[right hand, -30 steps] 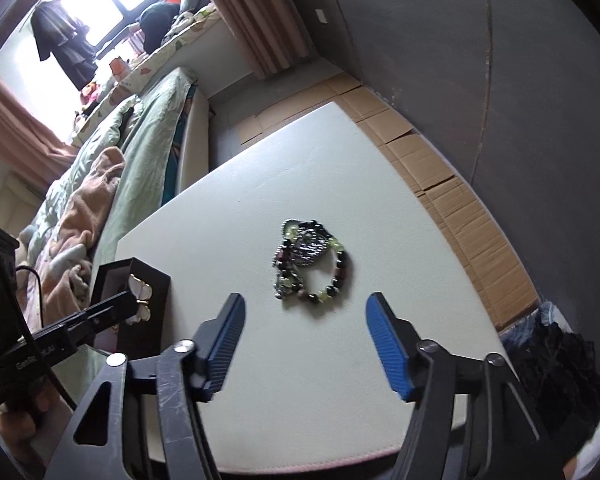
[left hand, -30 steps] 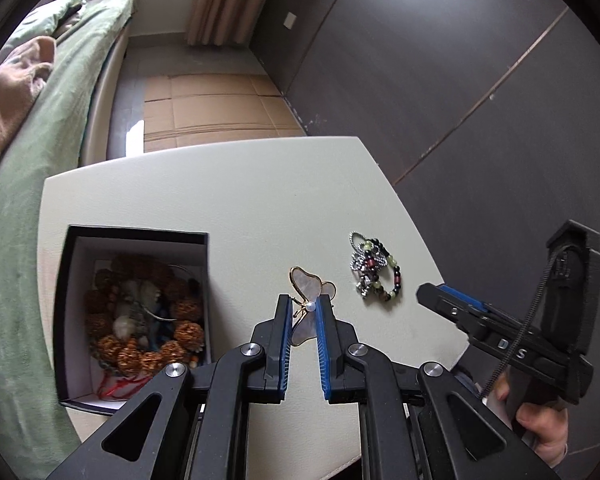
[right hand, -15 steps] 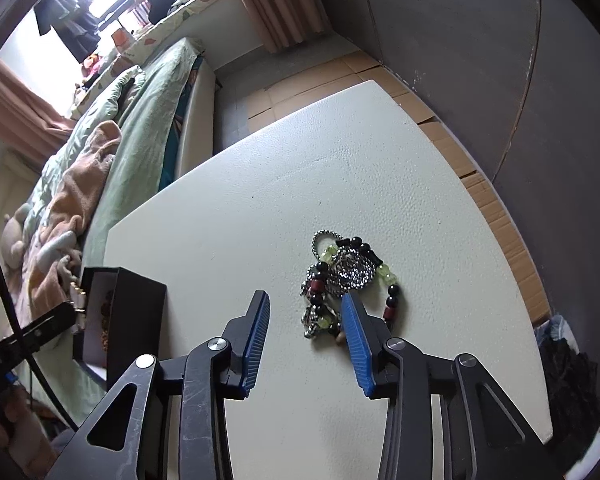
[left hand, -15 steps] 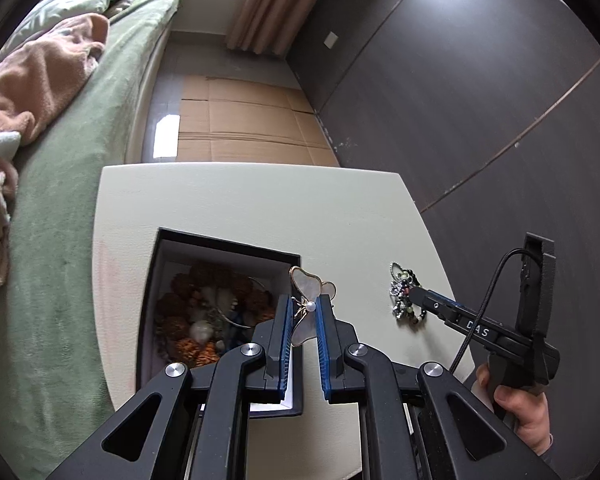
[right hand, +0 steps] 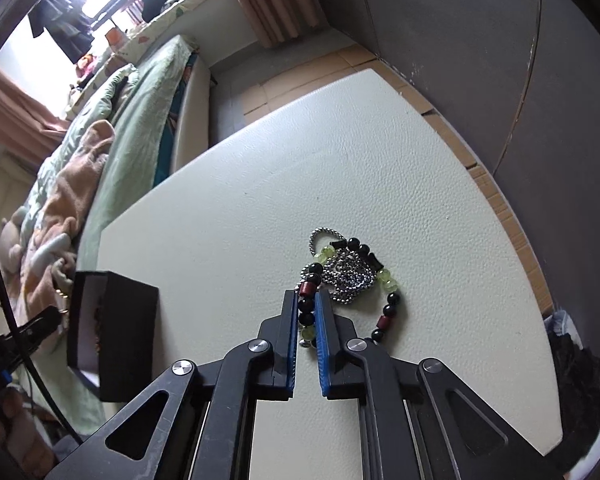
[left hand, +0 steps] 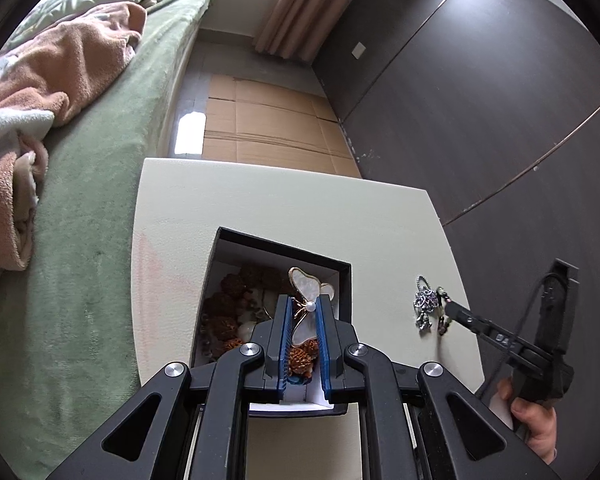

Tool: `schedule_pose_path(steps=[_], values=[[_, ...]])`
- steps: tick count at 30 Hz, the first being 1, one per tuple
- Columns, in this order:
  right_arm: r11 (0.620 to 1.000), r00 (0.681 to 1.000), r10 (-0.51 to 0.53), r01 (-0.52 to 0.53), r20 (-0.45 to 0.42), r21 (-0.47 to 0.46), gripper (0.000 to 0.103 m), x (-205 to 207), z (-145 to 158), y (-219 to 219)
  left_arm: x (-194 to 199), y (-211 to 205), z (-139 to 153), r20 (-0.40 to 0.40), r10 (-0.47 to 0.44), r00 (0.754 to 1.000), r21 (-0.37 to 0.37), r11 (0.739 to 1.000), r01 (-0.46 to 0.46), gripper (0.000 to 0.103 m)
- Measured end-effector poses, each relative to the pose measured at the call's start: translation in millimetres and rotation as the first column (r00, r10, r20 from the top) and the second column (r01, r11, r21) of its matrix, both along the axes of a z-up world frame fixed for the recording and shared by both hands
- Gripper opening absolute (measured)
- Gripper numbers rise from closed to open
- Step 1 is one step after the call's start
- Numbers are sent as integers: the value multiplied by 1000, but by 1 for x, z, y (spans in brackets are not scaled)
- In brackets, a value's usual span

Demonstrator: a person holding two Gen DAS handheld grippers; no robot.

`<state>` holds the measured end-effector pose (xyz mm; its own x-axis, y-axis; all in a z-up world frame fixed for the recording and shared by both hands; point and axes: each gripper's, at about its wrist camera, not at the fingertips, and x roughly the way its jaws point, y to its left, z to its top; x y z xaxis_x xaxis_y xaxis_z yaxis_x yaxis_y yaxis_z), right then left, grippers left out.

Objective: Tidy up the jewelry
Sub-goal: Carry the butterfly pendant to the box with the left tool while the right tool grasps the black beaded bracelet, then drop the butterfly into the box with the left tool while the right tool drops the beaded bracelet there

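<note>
My left gripper is shut on a white butterfly brooch with gold edging and holds it over the open black jewelry box, which holds brown bead bracelets. My right gripper is shut on the beaded bracelet of black, red and green beads, tangled with a silver chain, on the white table. The same bracelet heap and the right gripper show in the left wrist view. The box stands at the table's left in the right wrist view.
A bed with green sheet and pink blankets lies left of the table. Cardboard covers the floor beyond. A dark wall runs along the right. The table's edges are close on the right and near sides.
My left gripper carried the brooch leftward until it is over the box. My right gripper moved down to the bracelet and closed from wide open onto its beads.
</note>
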<state>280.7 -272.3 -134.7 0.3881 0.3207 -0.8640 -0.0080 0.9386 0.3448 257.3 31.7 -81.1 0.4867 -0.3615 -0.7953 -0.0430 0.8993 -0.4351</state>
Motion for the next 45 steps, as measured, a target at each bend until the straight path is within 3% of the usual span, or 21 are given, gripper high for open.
schedule_pose_path(steps=[5, 6, 7, 9, 12, 20, 26, 33, 34, 37, 45], values=[[1000, 998, 0, -2, 67, 31, 10, -10, 30, -2, 2, 5, 0, -25, 13, 1000, -38, 999, -14, 18], [999, 997, 2, -5, 80, 39, 10, -11, 36, -1, 1, 7, 0, -24, 15, 1000, -51, 999, -16, 31], [999, 996, 7, -12, 94, 48, 10, -14, 43, 1, 1, 8, 1, -17, 20, 1000, -55, 998, -21, 50], [998, 992, 23, -30, 125, 56, 10, -17, 57, 8, -3, 12, 5, 10, 41, 999, -53, 998, -41, 68], [995, 984, 56, -69, 170, 72, 10, -24, 76, 23, -8, 18, 12, 43, 59, 997, -42, 997, -57, 68], [979, 952, 168, -192, 255, 73, 10, -36, 115, 79, -18, 42, 10, 45, 118, 992, -27, 993, -117, 68], [962, 936, 234, -262, 262, 81, 10, -38, 120, 119, -23, 65, 5, 28, 195, 980, -21, 981, -195, 68], [944, 922, 293, -321, 252, 79, 10, -33, 106, 163, -24, 71, 3, 23, 210, 977, -41, 977, -209, 68], [939, 921, 309, -335, 237, 74, 14, -31, 103, 171, -24, 71, 4, 24, 209, 978, -40, 977, -208, 68], [932, 926, 335, -353, 175, 79, 50, -29, 93, 182, -26, 71, 5, 29, 210, 977, -39, 977, -209, 68], [955, 948, 259, -280, 185, 100, 51, -40, 92, 146, -25, 61, 8, 36, 182, 983, -31, 983, -181, 68]])
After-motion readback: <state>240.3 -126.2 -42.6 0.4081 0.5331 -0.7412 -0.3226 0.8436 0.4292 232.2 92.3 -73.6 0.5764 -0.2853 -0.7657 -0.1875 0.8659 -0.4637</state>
